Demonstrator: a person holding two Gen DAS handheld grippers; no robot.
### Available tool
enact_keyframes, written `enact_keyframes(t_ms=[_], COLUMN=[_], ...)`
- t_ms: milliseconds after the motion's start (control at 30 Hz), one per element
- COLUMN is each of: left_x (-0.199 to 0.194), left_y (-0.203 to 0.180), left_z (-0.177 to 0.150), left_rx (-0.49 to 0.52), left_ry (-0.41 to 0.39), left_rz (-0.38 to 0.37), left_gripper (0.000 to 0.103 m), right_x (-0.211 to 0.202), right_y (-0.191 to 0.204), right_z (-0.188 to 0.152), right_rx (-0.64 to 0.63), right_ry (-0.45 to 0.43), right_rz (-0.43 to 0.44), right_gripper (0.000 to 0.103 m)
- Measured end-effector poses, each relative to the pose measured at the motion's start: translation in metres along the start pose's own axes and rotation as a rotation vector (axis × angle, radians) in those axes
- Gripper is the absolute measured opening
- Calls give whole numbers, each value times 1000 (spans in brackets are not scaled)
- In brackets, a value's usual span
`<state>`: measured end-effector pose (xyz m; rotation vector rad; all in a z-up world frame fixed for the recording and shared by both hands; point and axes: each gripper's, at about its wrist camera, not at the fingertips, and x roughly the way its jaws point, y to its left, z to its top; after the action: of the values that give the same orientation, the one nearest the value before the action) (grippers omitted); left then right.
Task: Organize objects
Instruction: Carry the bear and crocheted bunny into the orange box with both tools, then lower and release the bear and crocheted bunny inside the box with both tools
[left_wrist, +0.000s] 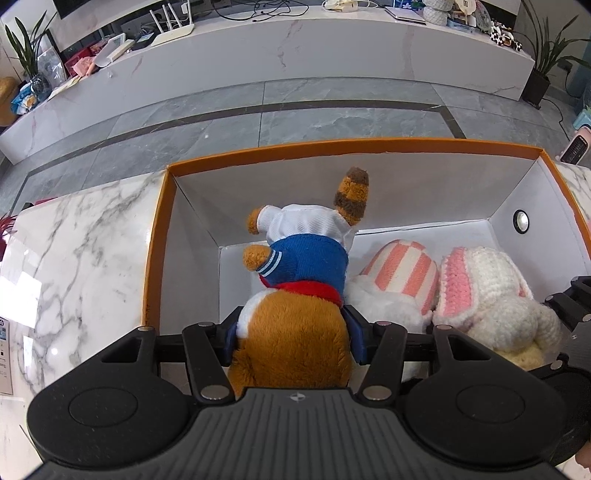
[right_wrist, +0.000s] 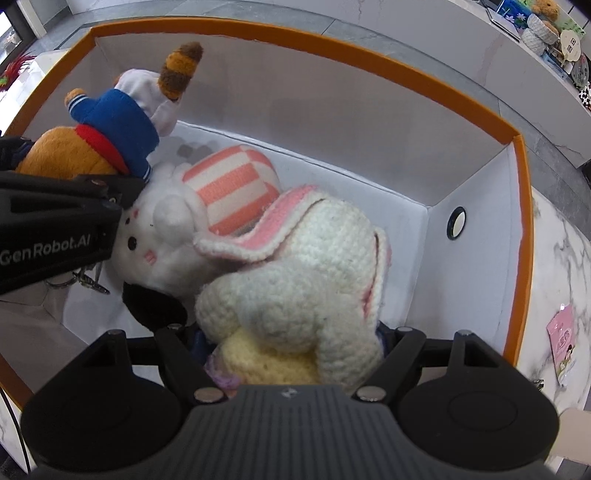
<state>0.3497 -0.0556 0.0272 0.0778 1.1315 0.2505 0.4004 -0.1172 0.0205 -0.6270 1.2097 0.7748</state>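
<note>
A brown plush animal (left_wrist: 295, 350) in a blue sweater, red scarf and white shorts hangs head-first in the left half of an orange-rimmed white box (left_wrist: 332, 146). My left gripper (left_wrist: 291, 332) is shut on its head, a pad on each side. In the right wrist view, the same plush (right_wrist: 66, 151) is at the box's (right_wrist: 332, 40) left wall. My right gripper (right_wrist: 291, 339) is shut on a white crocheted bunny (right_wrist: 295, 266) with pink ear linings, low in the box. Between the two toys, a white plush rabbit (right_wrist: 229, 188) in pink stripes lies on the box floor.
The box stands on a white marble table (left_wrist: 92, 240). A pink packet (right_wrist: 563, 339) lies on the table to the right of the box. A key ring (right_wrist: 85, 280) and a dark soft object (right_wrist: 155, 306) lie inside. A long marble bench (left_wrist: 332, 48) stands across the floor.
</note>
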Motion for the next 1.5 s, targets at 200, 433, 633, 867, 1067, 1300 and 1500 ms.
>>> enact_keyframes(t_ms=[200, 433, 633, 867, 1067, 1300, 1500], left_x=[0, 0, -4, -7, -12, -20, -30], left_y=[-1, 1, 1, -1, 1, 3, 6], left_z=[-1, -2, -3, -4, -4, -6, -7], left_rx=[9, 10, 19, 37, 29, 30, 30], left_ry=[-9, -6, -20, -26, -35, -46, -61], left_rz=[18, 22, 14, 14, 17, 14, 10], left_gripper=[66, 66, 68, 71, 71, 72, 72], right_x=[1, 1, 1, -1, -7, -17, -25], right_y=[2, 1, 2, 2, 1, 4, -2], right_z=[1, 0, 0, -1, -1, -2, -6], right_rx=[-2, 8, 7, 18, 22, 19, 16], right_ry=[3, 0, 5, -1, -12, -26, -35], right_rz=[-11, -17, -24, -28, -27, -36, -47], right_gripper=[80, 82, 82, 84, 86, 88, 89])
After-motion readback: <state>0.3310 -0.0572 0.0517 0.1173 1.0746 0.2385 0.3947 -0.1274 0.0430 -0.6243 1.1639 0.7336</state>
